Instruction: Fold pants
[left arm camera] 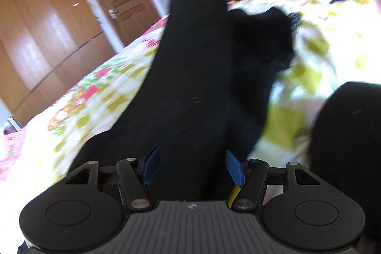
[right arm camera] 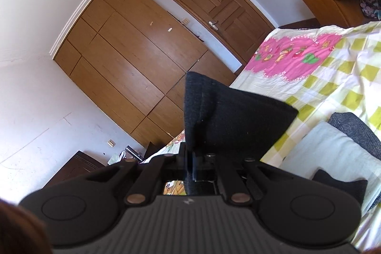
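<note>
two claws: right claw (right arm camera: 190, 163) clamps black pants (right arm camera: 228, 120), left claw (left arm camera: 193, 164) spread around them.

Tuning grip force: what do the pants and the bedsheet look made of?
Black pants: looks like a soft knit, matte and slightly fuzzy, with visible lint specks; drapes limply. Bedsheet: probably thin printed cotton, matte, creases easily. Fibre cannot be confirmed for either.

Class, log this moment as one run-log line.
stage: mid-fold | left tool: open, black pants between fingers, unpinched | right tool: shut on pants edge | surface: bed
</note>
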`<action>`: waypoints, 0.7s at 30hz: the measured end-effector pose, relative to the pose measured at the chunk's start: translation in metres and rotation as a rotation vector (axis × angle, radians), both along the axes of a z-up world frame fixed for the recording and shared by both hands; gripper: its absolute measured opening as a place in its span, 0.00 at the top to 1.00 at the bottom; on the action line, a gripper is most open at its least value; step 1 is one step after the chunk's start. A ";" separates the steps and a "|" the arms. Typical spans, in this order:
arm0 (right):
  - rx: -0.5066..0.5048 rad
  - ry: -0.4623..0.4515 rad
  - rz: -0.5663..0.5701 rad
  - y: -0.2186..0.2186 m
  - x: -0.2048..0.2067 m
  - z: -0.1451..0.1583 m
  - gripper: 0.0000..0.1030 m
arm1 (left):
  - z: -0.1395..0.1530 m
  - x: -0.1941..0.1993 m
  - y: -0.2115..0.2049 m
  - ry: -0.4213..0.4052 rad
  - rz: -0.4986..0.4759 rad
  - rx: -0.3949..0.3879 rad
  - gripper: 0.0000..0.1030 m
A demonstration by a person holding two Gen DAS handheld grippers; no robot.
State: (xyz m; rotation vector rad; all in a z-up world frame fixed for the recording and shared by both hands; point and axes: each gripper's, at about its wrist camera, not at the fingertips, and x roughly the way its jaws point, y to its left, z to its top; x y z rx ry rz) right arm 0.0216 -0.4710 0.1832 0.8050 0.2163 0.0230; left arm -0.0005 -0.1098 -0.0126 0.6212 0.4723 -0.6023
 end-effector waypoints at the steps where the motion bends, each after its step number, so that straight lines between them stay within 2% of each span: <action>1: 0.012 0.004 -0.005 -0.003 -0.002 -0.004 0.96 | -0.001 0.005 0.000 0.015 0.023 0.002 0.49; 2: 0.026 0.013 -0.015 -0.008 -0.004 -0.010 0.96 | -0.001 0.009 0.002 0.043 0.038 -0.002 0.60; 3: 0.036 0.023 -0.023 -0.013 -0.006 -0.015 0.96 | 0.002 0.012 0.006 0.067 0.051 -0.012 0.76; 8: 0.029 0.044 -0.078 -0.033 -0.027 -0.028 0.96 | 0.030 0.000 0.022 0.049 0.050 -0.042 0.79; 11: -0.011 0.082 -0.120 -0.040 -0.042 -0.044 0.96 | 0.029 -0.009 0.020 0.075 0.030 -0.033 0.79; 14: -0.069 0.230 -0.170 -0.045 -0.038 -0.078 0.96 | 0.001 -0.010 0.012 0.139 -0.005 0.045 0.79; 16: -0.163 0.367 -0.191 -0.045 -0.025 -0.105 0.96 | -0.014 -0.008 0.008 0.149 -0.008 0.079 0.78; 17: -0.208 0.407 -0.217 -0.041 -0.022 -0.113 0.94 | -0.014 -0.008 0.006 0.140 -0.012 0.088 0.78; 18: -0.250 0.431 -0.225 -0.037 -0.020 -0.118 0.94 | -0.010 -0.009 0.008 0.139 -0.011 0.079 0.76; 21: -0.287 0.455 -0.258 -0.036 -0.022 -0.118 0.89 | 0.004 -0.014 0.028 0.185 -0.019 0.025 0.65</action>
